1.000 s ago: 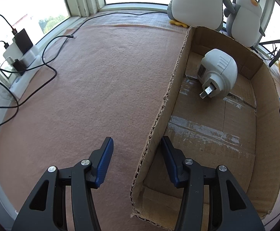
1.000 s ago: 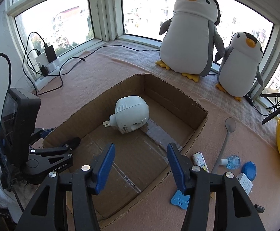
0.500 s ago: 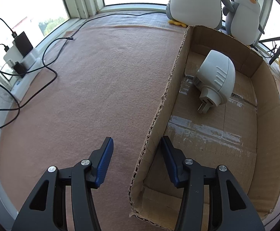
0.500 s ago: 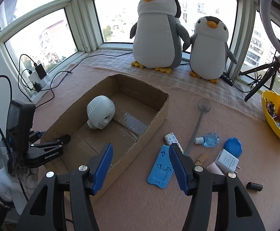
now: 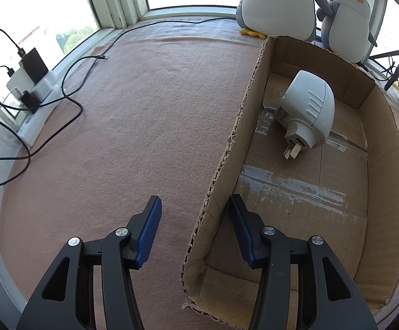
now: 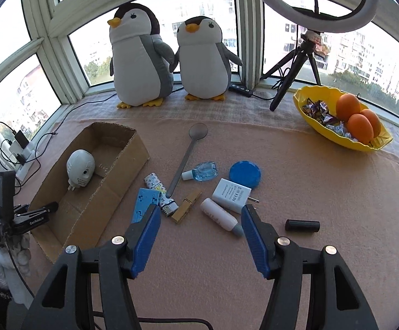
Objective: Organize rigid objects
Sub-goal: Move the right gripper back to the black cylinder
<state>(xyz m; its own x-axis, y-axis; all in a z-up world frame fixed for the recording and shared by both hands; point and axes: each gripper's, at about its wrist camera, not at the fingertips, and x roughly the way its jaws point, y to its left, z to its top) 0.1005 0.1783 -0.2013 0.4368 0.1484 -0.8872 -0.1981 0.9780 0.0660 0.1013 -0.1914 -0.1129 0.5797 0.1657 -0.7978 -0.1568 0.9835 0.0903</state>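
A cardboard box (image 6: 122,162) (image 5: 383,143) lies on the pink mat and holds a white plug-in device (image 6: 80,168) (image 5: 308,111). My left gripper (image 5: 194,206) is open, its jaws either side of the box's near-left wall; it also shows in the right wrist view (image 6: 38,214). My right gripper (image 6: 201,217) is open and empty above loose items: a blue holder (image 6: 144,203), lighter (image 6: 161,192), wooden clothespin (image 6: 186,206), white tube (image 6: 221,217), white charger (image 6: 231,195), blue lid (image 6: 244,173), eye-drop bottle (image 6: 202,172), spoon (image 6: 188,156) and black cylinder (image 6: 302,225).
Two plush penguins (image 6: 139,57) (image 6: 203,60) stand by the window. A yellow bowl (image 6: 309,118) with oranges and sweets sits at the right. A tripod with ring light (image 6: 298,68) stands behind. A power strip with cables (image 5: 32,90) lies at the left.
My right gripper has swung right and pulled back from over the box to above the loose items. The left gripper has stayed at the box wall.
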